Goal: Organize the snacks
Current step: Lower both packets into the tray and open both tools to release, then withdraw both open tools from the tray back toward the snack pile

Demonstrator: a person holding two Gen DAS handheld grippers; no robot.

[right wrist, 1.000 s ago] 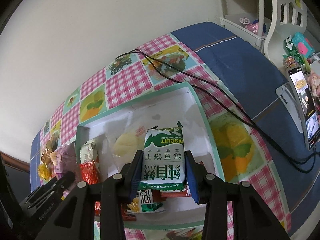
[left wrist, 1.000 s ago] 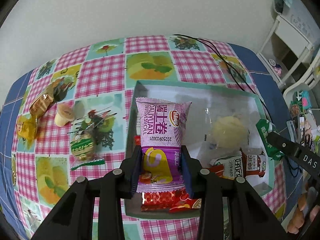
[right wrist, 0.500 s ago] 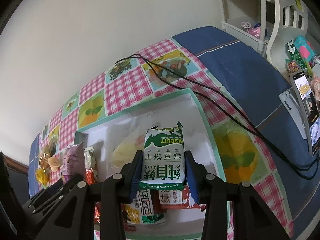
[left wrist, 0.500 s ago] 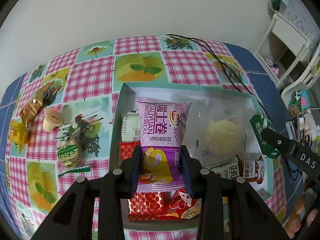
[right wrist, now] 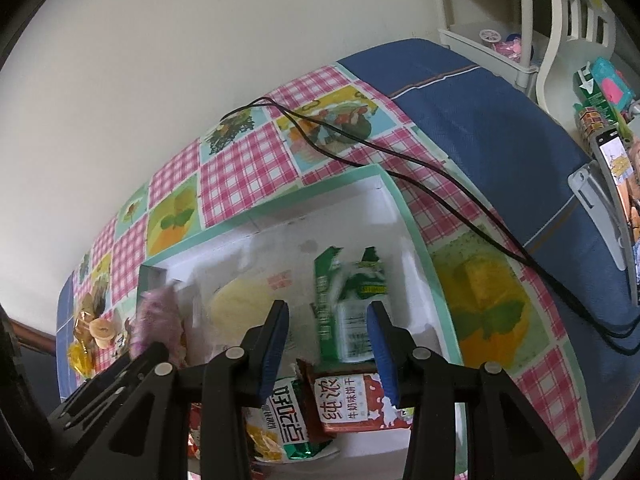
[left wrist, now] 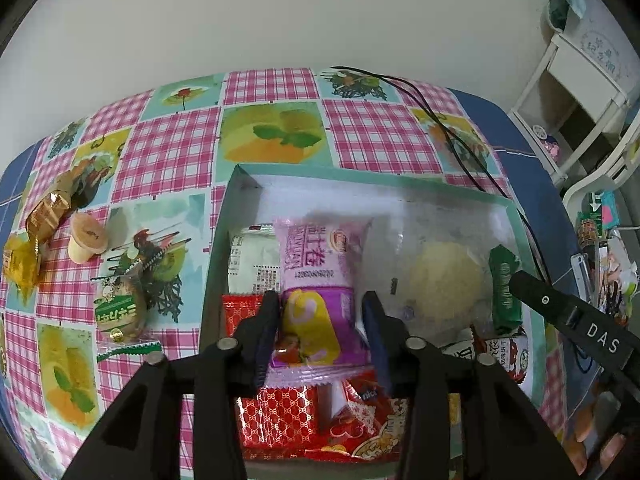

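Note:
A teal-rimmed white box (left wrist: 360,174) holds several snacks. My left gripper (left wrist: 322,312) is open over the box; the purple swiss-roll packet (left wrist: 320,280) lies tilted between its fingers, loose in the box. My right gripper (right wrist: 328,328) is open over the box (right wrist: 424,248); the green biscuit packet (right wrist: 348,312) stands on edge between its fingers, free of them. A round yellow cake in clear wrap (left wrist: 444,280) and red packets (left wrist: 280,412) lie in the box. The purple packet shows blurred in the right wrist view (right wrist: 158,320).
On the checked tablecloth left of the box lie a green-and-gold candy packet (left wrist: 118,314), a small jelly cup (left wrist: 86,236), a gold wrapper (left wrist: 50,208) and a yellow candy (left wrist: 18,262). A black cable (right wrist: 400,152) crosses the cloth behind the box. A phone on a stand (right wrist: 612,184) is at the right.
Both grippers have opened. The purple packet has dropped from the left fingers into the box, and the green biscuit packet has fallen from the right fingers and tipped onto its edge.

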